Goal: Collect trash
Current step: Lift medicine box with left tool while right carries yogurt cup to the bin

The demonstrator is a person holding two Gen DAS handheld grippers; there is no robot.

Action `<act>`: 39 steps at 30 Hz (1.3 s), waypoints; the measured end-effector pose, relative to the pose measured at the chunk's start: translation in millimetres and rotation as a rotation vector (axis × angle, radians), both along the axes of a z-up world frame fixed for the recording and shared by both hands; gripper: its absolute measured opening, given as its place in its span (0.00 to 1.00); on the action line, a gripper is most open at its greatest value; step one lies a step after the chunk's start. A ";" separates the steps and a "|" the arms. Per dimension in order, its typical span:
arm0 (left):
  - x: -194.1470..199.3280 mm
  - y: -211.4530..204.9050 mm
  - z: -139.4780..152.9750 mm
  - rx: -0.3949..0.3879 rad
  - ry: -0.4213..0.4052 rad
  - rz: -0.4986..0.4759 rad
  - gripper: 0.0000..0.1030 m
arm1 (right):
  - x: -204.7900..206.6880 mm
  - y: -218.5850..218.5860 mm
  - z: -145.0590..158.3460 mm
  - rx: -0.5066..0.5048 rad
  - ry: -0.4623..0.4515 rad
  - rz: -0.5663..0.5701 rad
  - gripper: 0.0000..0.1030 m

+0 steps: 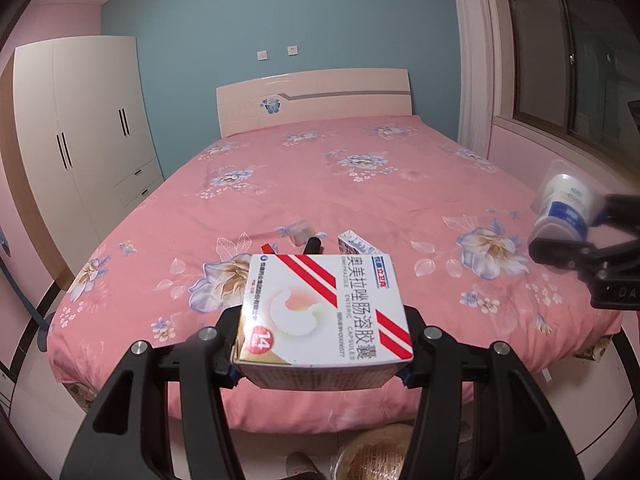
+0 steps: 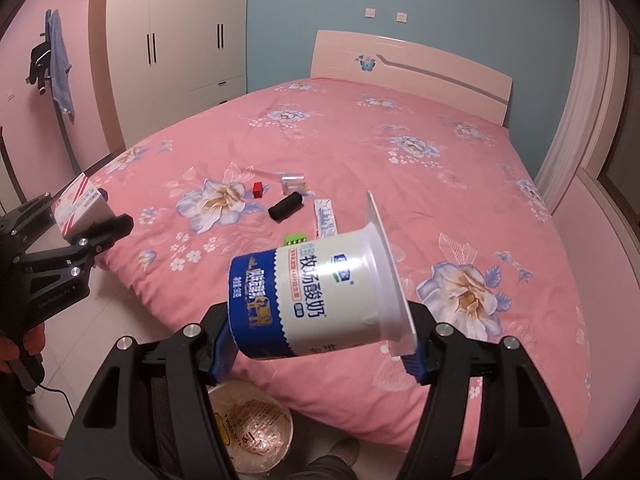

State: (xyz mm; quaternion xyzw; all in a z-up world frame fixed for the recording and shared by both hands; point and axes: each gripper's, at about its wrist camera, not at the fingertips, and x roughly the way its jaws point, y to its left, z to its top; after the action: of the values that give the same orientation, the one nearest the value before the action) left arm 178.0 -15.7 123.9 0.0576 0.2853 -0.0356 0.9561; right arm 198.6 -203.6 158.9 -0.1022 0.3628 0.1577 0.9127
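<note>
The medicine box [image 1: 326, 312] sits between the jaws of the left hand-held gripper [image 1: 320, 344]; the yogurt cup [image 2: 320, 300] lies on its side in the right hand-held gripper [image 2: 320, 344], rim to the right. Both hang over the foot edge of the bed [image 2: 400, 152]. Ahead of them on the bed lie small items — a dark roll [image 2: 285, 207], a narrow box [image 2: 326, 218] just right of it, a small block [image 2: 258, 188] to its left. Below the hand-held grippers, on the floor, stands a bowl [image 2: 252, 428]. The wardrobe [image 1: 86, 128] stands far left, the headboard [image 1: 314, 100] beyond.
</note>
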 end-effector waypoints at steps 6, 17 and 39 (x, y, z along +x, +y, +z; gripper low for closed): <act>-11.0 5.0 -18.5 0.024 0.038 -0.003 0.55 | -19.8 1.1 -14.0 0.001 0.024 0.012 0.63; -16.8 12.3 -88.3 0.041 0.195 -0.026 0.55 | -35.9 10.7 -64.6 0.011 0.114 0.038 0.63; -24.9 8.9 -241.5 0.071 0.519 -0.053 0.55 | -51.3 46.3 -235.4 -0.051 0.415 0.110 0.63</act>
State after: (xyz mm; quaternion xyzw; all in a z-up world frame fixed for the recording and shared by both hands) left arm 153.0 -6.8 -117.6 0.0874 0.5204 -0.0640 0.8470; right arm 147.3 -157.3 -76.5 -0.1102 0.5407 0.2158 0.8056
